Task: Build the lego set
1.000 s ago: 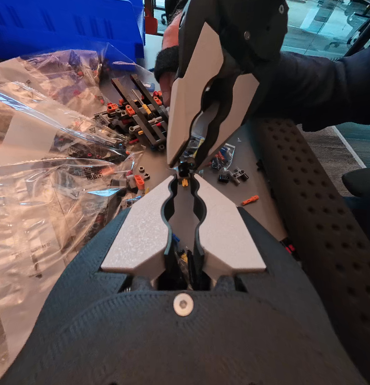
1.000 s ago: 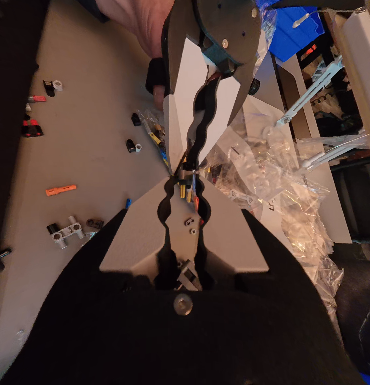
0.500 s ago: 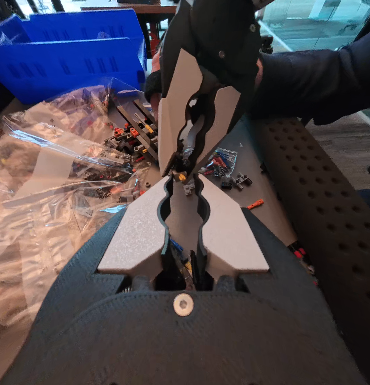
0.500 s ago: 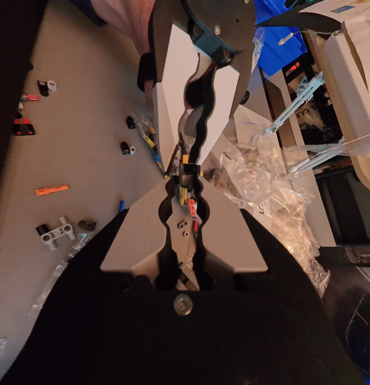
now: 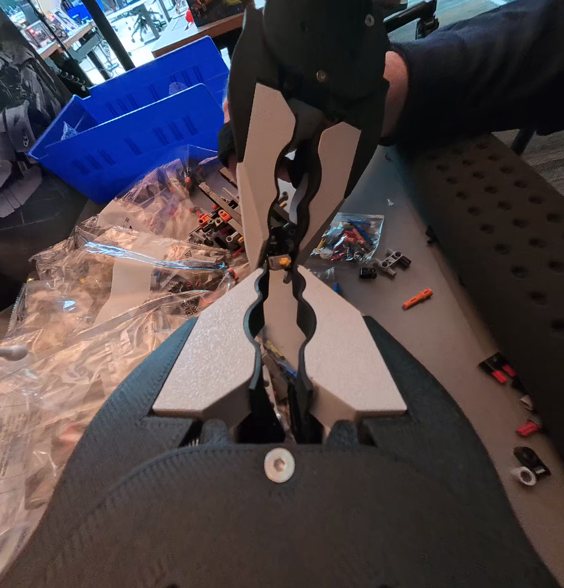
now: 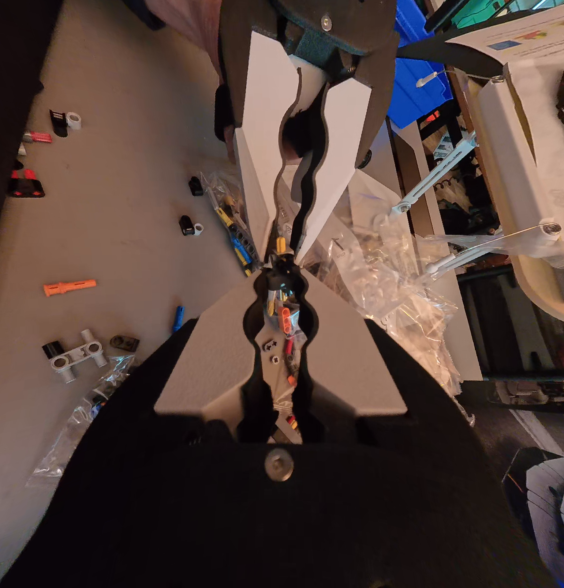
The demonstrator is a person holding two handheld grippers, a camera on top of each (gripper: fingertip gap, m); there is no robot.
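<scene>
Left wrist view: the left gripper (image 5: 279, 270), grey-fingered on a black ribbed body, stands tip to tip with the right gripper (image 5: 279, 259), which comes down from the top of the picture in a dark-sleeved arm (image 5: 484, 73). A small grey lego piece with a yellow pin (image 5: 280, 261) sits pinched at the right gripper's tips, a black part just above it. The left gripper's fingertips stand a little apart with nothing between them. On the grey table (image 5: 417, 334) lie a partly built black-beamed lego frame with orange connectors (image 5: 217, 222), crinkled clear plastic bags (image 5: 93, 302), a small clear bag of mixed coloured pieces (image 5: 350, 238), an orange pin (image 5: 417, 298) and a grey cross-shaped connector (image 5: 390, 261). Blue plastic bins (image 5: 131, 140) stand behind the bags.

Right wrist view: the right gripper (image 6: 280, 274) is closed on a small black lego assembly (image 6: 279, 273), held above the table (image 6: 115, 191). The left gripper (image 6: 282, 253) reaches in from above, its white fingers not quite meeting; a yellow pin (image 6: 280, 244) shows between its tips, right against the black assembly, though whether those tips grip it cannot be told here. Loose on the table are the orange pin (image 6: 69, 287), the grey cross-shaped connector (image 6: 77, 356), a blue pin (image 6: 178, 315) and a black-and-white connector (image 6: 190, 226). Clear plastic bags (image 6: 369, 270) pile up on the right.
</scene>
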